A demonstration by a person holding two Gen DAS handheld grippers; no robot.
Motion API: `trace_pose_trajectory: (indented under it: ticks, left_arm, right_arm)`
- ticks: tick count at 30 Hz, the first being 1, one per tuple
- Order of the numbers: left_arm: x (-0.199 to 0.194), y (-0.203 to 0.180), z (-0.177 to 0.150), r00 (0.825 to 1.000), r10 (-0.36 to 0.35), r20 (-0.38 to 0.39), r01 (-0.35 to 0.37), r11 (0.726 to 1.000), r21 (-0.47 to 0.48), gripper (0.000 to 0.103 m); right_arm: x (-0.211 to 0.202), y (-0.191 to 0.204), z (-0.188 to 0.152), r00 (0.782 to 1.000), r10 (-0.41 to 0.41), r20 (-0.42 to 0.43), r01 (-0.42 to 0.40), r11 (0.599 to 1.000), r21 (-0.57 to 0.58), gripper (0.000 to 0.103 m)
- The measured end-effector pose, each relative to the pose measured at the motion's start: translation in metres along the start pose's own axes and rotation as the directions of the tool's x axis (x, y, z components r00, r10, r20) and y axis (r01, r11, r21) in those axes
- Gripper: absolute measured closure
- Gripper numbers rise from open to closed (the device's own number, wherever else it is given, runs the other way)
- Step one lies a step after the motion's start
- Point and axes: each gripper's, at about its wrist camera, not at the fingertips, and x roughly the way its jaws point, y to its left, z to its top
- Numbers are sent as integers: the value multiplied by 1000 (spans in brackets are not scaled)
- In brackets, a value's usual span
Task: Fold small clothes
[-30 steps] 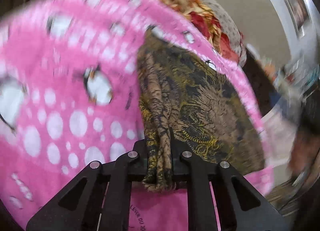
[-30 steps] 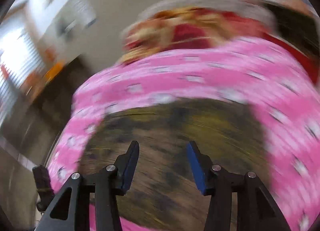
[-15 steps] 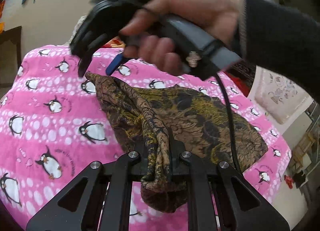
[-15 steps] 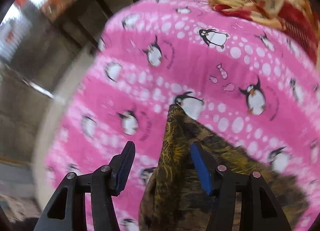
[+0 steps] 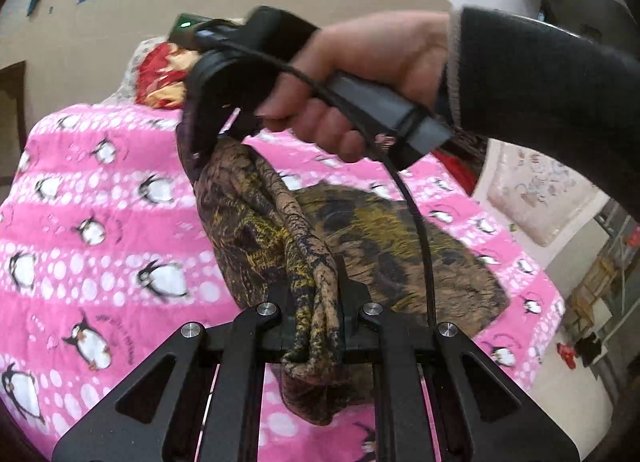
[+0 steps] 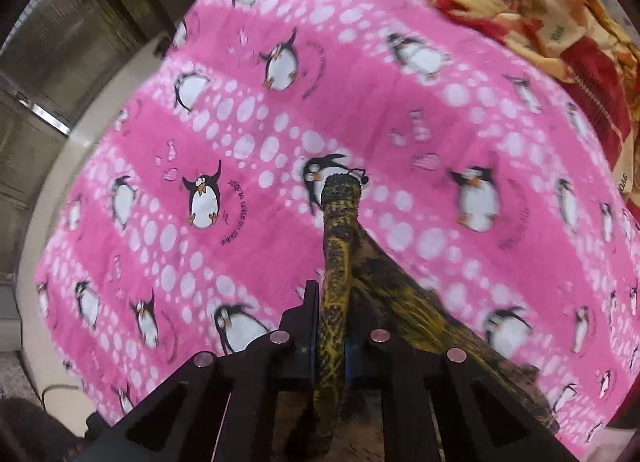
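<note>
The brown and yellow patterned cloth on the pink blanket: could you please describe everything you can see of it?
The patterned cloth is thin, soft fabric in brown, black and mustard yellow. Part of it lies on the pink penguin blanket; one bunched edge is lifted. The left gripper is shut on a gathered fold, and the right gripper, whose fingers have just closed, pinches a narrow corner of it.

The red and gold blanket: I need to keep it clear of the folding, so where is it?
The red and gold blanket lies bunched at the far end of the pink penguin cover, upper right in the right wrist view, apart from the brown patterned cloth.
</note>
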Motion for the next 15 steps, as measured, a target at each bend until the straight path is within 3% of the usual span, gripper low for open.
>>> trace_pose_trajectory:
  ticks: [8, 12, 15]
  left_arm:
    - [38, -87, 18, 981, -185, -54, 190, 976, 107, 93]
    - [73, -134, 18, 961, -253, -109, 266, 957, 118, 93]
    - [109, -166, 9, 955, -245, -164, 269, 952, 145, 93]
  right_arm:
    - [-78, -99, -81, 999, -16, 52, 10, 993, 114, 95]
    - [-89, -147, -128, 999, -45, 27, 40, 984, 172, 95]
    - [-78, -185, -162, 999, -50, 15, 46, 974, 223, 95]
